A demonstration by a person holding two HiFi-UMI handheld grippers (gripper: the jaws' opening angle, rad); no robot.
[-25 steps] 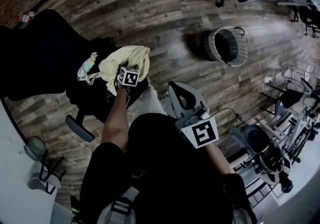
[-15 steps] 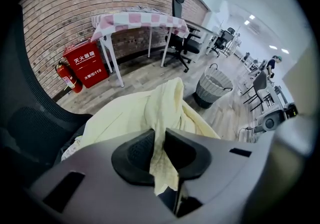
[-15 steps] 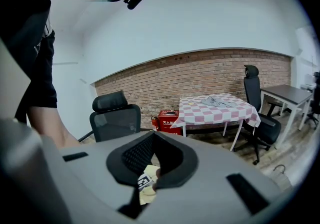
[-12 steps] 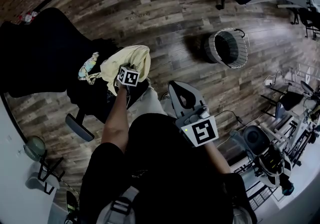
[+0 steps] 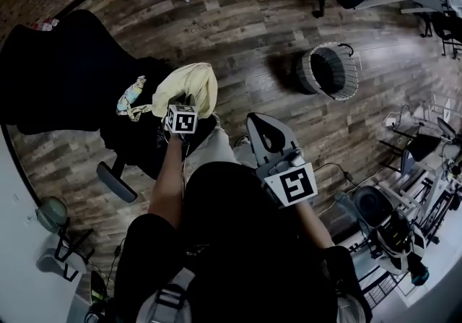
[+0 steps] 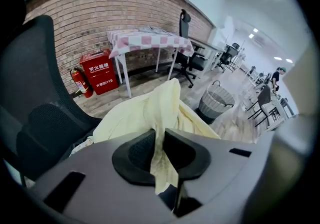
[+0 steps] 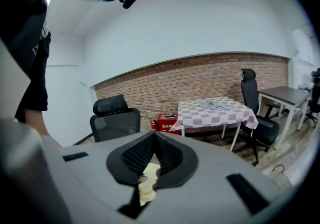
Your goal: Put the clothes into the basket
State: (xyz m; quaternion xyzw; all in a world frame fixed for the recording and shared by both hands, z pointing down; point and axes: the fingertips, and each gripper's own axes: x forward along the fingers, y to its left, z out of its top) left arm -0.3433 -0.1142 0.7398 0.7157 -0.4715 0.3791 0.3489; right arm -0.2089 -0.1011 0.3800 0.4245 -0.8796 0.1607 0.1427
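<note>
A: Status?

B: Left gripper (image 6: 160,137) jaws have just been closing and clamp a fold of the yellow shirt (image 5: 189,85), which is bunched over the chair (image 5: 65,76). Right gripper (image 7: 153,137) is closed and empty.

A: Remaining?

B: A patterned cloth (image 5: 130,97) lies on the chair seat. The basket (image 5: 304,72) sits well apart, with nothing visible inside. Looks like nothing is delivered yet.

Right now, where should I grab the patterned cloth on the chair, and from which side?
Probably pinch a raised fold at the free end of the patterned cloth, farthest from the yellow shirt that the left gripper holds. Come straight down from above: it lies crumpled on the chair seat, so its folds face up.
</note>
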